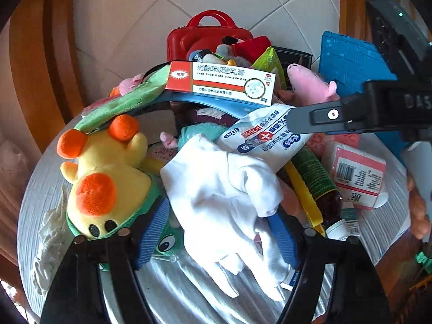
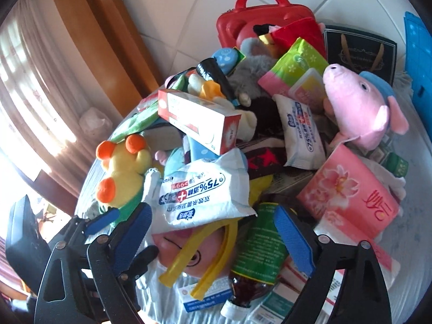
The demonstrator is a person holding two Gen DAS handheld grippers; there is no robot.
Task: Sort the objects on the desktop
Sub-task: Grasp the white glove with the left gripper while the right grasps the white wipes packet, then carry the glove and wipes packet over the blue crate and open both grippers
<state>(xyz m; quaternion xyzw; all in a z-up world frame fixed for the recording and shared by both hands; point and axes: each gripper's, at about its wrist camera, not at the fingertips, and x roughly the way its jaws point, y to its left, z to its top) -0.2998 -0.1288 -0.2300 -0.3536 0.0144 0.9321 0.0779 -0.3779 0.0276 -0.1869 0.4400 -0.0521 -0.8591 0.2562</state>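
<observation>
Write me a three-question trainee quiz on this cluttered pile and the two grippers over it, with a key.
1. True or false: the ointment box lies buried at the bottom of the pile.
2. Which thing lies between the left gripper fingers? A. white cloth B. red case C. pink pig plush
3. Fill in: the brown bottle in front of the right gripper has a ____ label.

Key
1. False: it rests on top, across other items.
2. A. The cloth lies between the open fingers, not pinched.
3. Green. The bottle lies on its side, white cap toward the camera.
</observation>
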